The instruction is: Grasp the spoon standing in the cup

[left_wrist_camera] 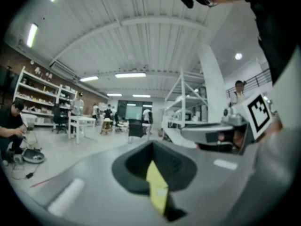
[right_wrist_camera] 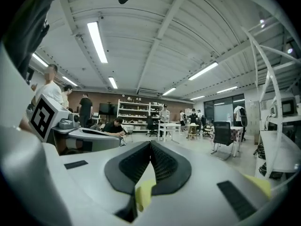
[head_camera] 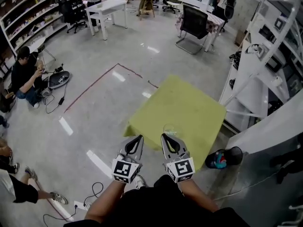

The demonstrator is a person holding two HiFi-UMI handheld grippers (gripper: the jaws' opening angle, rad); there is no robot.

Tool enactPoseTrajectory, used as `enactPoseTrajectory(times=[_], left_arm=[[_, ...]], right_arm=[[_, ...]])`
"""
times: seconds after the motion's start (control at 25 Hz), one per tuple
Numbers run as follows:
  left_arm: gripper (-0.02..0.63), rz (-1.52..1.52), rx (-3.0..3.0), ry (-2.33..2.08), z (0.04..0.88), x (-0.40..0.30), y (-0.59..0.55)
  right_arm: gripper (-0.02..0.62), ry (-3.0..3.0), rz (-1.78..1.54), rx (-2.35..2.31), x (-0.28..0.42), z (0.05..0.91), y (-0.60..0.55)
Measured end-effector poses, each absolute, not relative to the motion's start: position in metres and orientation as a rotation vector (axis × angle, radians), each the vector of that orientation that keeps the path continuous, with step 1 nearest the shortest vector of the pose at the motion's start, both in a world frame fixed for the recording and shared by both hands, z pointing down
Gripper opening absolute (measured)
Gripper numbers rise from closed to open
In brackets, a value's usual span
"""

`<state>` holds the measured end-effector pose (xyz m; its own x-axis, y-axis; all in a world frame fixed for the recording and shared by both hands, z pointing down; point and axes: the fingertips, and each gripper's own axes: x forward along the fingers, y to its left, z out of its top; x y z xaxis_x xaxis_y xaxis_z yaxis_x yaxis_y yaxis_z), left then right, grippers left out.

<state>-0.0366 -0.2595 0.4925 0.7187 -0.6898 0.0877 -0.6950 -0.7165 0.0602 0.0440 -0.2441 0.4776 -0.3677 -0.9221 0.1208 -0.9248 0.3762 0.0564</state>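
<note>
Both tongs are shut and hold nothing. In the left gripper view the jaws of the left tongs [left_wrist_camera: 151,144] meet at the tip, and the right tongs [right_wrist_camera: 150,142] show the same in the right gripper view. In the head view they are side by side, pointing forward, at the near edge of the yellow-green table [head_camera: 199,108]. The cup [head_camera: 170,128], faint and clear, stands on the table near that edge, just ahead of the right tongs and a little to their right. The left tongs are farther from it. The spoon is too small to make out. By the task it stands in the cup, so its long axis should be about upright. I judge the right tongs are better placed, and must open before they go forward to it
</note>
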Motion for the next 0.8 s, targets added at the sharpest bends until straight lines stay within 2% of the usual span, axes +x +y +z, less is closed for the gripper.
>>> enactPoseTrajectory(times=[0.36,0.8], left_arm=[[0.006,0.145,2.78,-1.101,0.52,-0.036,-0.301],[0.006,0.204,2.727,-1.013,0.564,0.022,-0.322]], right_arm=[[0.006,-2.364,0.205,1.832,0.085,0.519,-0.262],[0.006,-2.23,0.422,1.958,0.144,0.584,-0.278]])
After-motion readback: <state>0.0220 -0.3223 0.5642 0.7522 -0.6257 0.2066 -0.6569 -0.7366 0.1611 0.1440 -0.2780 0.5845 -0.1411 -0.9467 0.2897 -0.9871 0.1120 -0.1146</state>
